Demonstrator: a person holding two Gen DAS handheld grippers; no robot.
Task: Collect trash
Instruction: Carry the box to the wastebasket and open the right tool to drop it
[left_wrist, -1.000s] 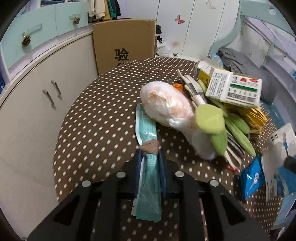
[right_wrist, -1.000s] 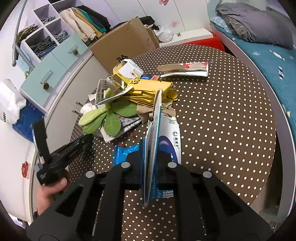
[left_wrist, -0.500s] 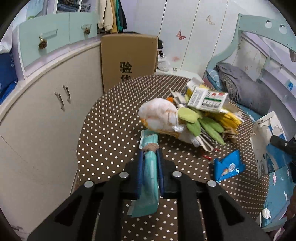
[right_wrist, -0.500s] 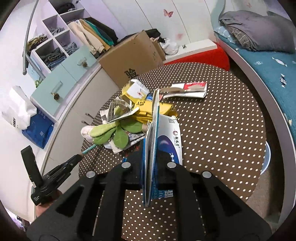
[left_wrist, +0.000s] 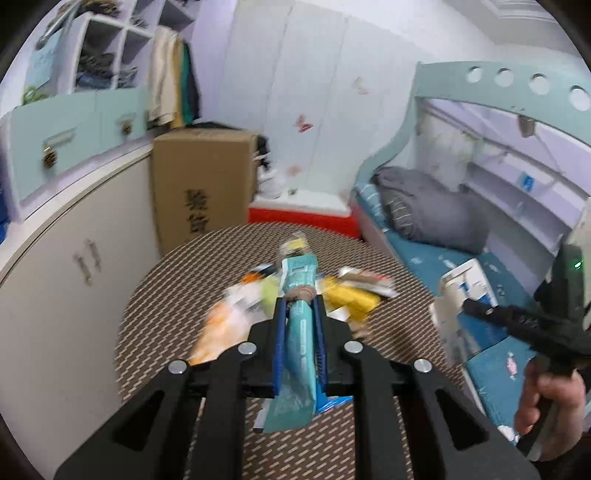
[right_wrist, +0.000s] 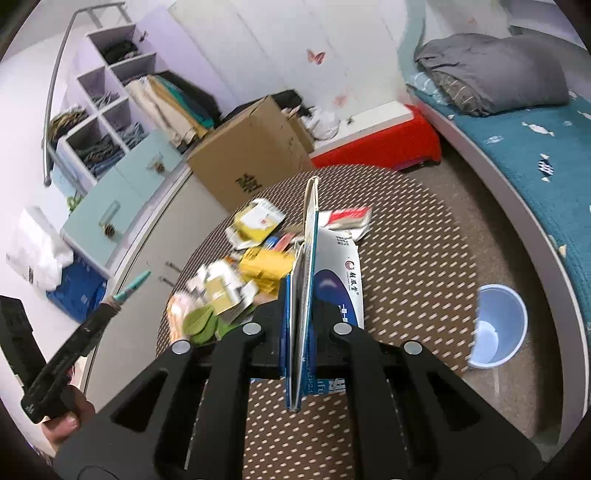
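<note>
Trash is held in both grippers above the table (right_wrist: 406, 258): a teal wrapper (left_wrist: 301, 332) pinched by the left gripper (left_wrist: 300, 314), a flat box (right_wrist: 308, 295) clamped by the right gripper (right_wrist: 301, 306), both best kept gripped until over the bin (right_wrist: 498, 325) off the right edge.

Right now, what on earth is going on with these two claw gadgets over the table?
A person is clearing rubbish off a round dotted table, holding a handheld gripper in each hand. The left gripper is shut on a teal wrapper. The right gripper is shut on a flattened blue-and-white carton. Both are held above the table, where a pile of litter waits. A pale blue bin stands on the floor beside the table.
</note>
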